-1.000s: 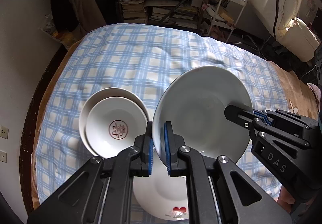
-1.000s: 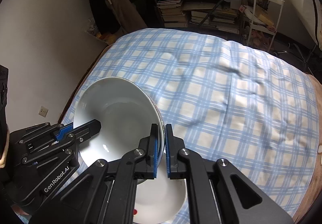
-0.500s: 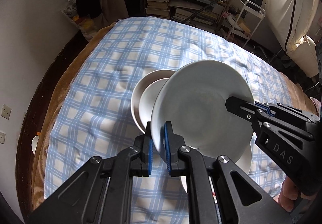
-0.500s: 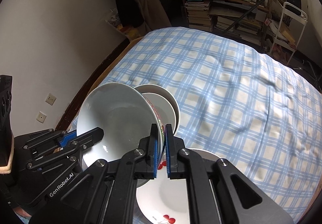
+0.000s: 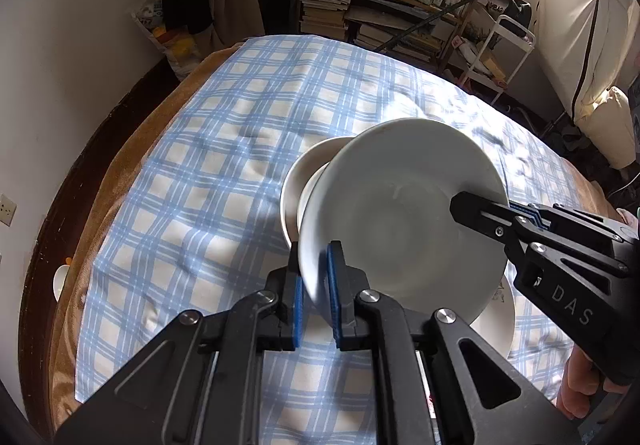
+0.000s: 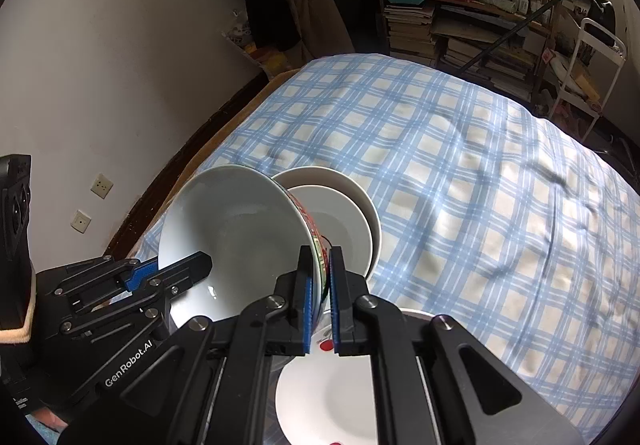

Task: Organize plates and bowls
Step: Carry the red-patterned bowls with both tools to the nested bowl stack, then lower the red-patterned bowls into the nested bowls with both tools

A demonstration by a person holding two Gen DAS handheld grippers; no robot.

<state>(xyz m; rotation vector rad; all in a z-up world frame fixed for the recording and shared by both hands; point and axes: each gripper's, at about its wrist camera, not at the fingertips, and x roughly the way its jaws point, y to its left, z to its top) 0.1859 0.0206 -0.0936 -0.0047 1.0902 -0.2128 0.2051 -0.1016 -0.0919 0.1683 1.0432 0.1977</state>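
Since a second ago I have carried the large white ceramic bowl (image 5: 404, 213) over the two nested white dishes (image 6: 340, 213), at frame centre. My left gripper (image 5: 316, 281) and right gripper (image 6: 320, 285) both pinch its rim. Only the right view shows its red patterned outside and the one cherry-printed white plate (image 6: 332, 401) below.

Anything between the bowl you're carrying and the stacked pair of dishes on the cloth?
Nothing shows between them. In the right wrist view the held bowl overlaps the stacked dishes; whether they touch I cannot tell.
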